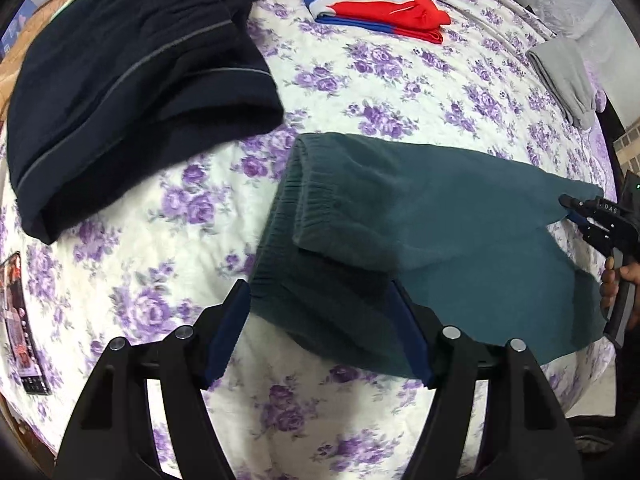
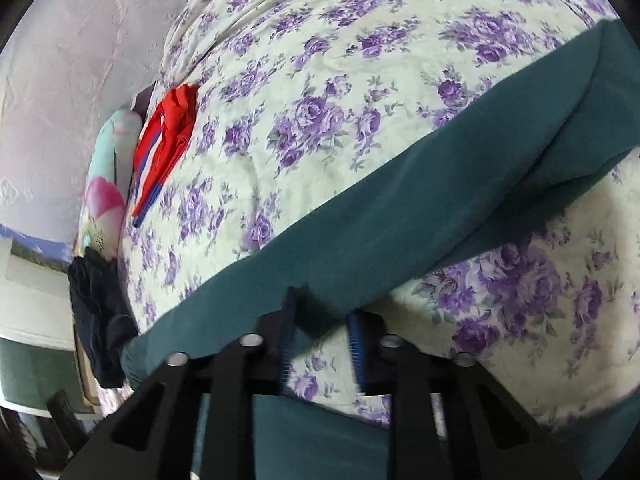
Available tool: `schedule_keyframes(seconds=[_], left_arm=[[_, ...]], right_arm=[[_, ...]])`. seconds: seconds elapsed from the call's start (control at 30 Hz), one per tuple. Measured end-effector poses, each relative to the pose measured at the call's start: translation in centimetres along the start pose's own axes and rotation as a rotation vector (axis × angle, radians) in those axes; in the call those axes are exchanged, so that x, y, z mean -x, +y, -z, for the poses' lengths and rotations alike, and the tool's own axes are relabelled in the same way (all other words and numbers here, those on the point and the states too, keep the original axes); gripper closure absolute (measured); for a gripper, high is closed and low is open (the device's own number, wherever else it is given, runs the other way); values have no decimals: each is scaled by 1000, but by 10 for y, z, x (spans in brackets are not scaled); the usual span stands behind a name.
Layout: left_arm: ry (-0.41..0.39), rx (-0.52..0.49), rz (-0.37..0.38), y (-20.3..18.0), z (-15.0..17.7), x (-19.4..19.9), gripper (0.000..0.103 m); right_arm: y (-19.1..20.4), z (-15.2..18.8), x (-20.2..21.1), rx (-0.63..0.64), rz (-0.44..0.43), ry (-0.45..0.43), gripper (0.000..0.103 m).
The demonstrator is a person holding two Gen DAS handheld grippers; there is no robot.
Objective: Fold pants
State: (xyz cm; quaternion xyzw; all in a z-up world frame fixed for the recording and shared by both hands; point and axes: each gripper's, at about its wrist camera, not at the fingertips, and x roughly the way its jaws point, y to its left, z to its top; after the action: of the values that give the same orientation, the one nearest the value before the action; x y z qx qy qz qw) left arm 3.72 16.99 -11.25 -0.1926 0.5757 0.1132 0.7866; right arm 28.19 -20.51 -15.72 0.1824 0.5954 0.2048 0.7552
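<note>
Left wrist view: the teal pants point(image 1: 420, 216) lie on the flowered bed point(image 1: 192, 208), already doubled over, with the elastic waistband point(image 1: 316, 200) just ahead of the left tool point(image 1: 320, 332). That tool's jaws stand wide apart, straddling the near waistband corner; its pads point(image 1: 228, 332) press on nothing. Far to its right, the right tool point(image 1: 576, 210) sits at the pants' other end, with a hand point(image 1: 616, 280) on its handle. Well beyond lie folded dark pants point(image 1: 132, 80), a red striped garment point(image 1: 372, 4) and a grey one point(image 1: 564, 84), judged finished. Right wrist view: the right tool point(image 2: 320, 320) is narrowed; a dark fold of teal cloth point(image 2: 380, 216) sits between the tips, but whether it is clamped cannot be told through the blur. Judgement: at least one fold is in and a further fold remains before this pair joins the others.
</note>
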Motion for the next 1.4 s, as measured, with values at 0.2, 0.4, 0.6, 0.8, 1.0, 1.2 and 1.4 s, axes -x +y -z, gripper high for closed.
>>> schedule_keyframes(seconds=[0.2, 0.4, 0.6, 0.8, 1.0, 1.2, 1.4], left_arm=[[49, 73, 90, -8, -16, -11, 41], [105, 133, 96, -13, -31, -32, 43], [164, 224, 119, -4, -37, -51, 60], [204, 307, 148, 5, -33, -49, 58], [224, 347, 145, 9, -28, -55, 58], [186, 423, 137, 14, -41, -63, 74], [69, 349, 79, 2, -45, -31, 98]], right_arm=[[0, 2, 5, 14, -8, -8, 89], [0, 6, 5, 22, -9, -8, 89], [-2, 10, 5, 18, -13, -12, 89], [-2, 9, 7, 10, -25, -18, 89], [1, 9, 3, 17, -20, -14, 89], [0, 5, 5, 18, -27, -18, 89], [2, 4, 23, 29, -67, -32, 98]])
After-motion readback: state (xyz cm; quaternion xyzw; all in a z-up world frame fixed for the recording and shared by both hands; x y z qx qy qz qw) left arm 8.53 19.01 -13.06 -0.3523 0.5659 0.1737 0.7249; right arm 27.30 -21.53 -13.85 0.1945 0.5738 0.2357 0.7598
